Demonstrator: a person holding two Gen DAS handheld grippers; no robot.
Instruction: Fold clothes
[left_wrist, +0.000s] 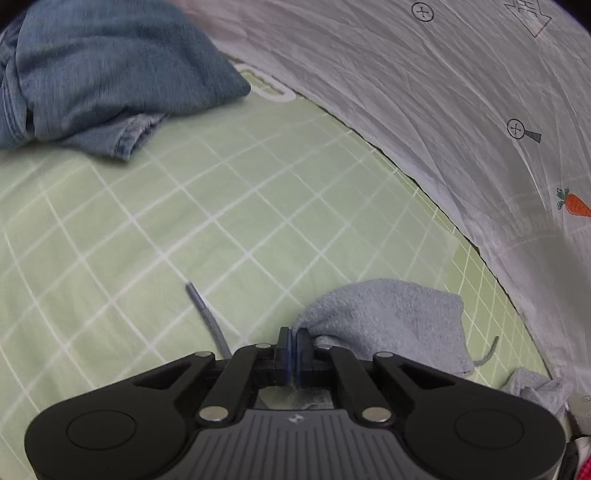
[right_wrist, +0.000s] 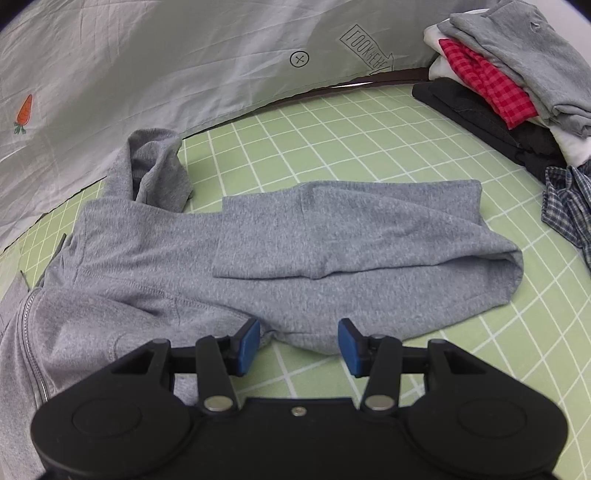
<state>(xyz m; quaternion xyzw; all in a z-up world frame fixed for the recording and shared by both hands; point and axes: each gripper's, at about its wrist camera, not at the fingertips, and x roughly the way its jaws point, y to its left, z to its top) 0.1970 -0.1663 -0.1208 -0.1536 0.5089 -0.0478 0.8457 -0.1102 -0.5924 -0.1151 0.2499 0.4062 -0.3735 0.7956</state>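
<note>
A grey zip hoodie (right_wrist: 258, 258) lies spread on the green checked sheet (right_wrist: 369, 129), one sleeve (right_wrist: 351, 229) folded across its body and the other bunched up at the back left (right_wrist: 159, 166). My right gripper (right_wrist: 299, 343) hovers open at the hoodie's near edge; a fold of fabric dips between the blue pads (right_wrist: 247, 343) without being pressed. In the left wrist view, my left gripper (left_wrist: 294, 334) is shut on a corner of pale grey fleecy cloth (left_wrist: 388, 317), apparently part of the same hoodie. A grey drawstring (left_wrist: 207, 314) trails to its left.
A crumpled blue garment (left_wrist: 92, 74) lies at the far left of the sheet. A white printed cloth (left_wrist: 443, 110) borders the bed. A stack of folded clothes (right_wrist: 498, 74) and a plaid shirt (right_wrist: 569, 206) sit at the right.
</note>
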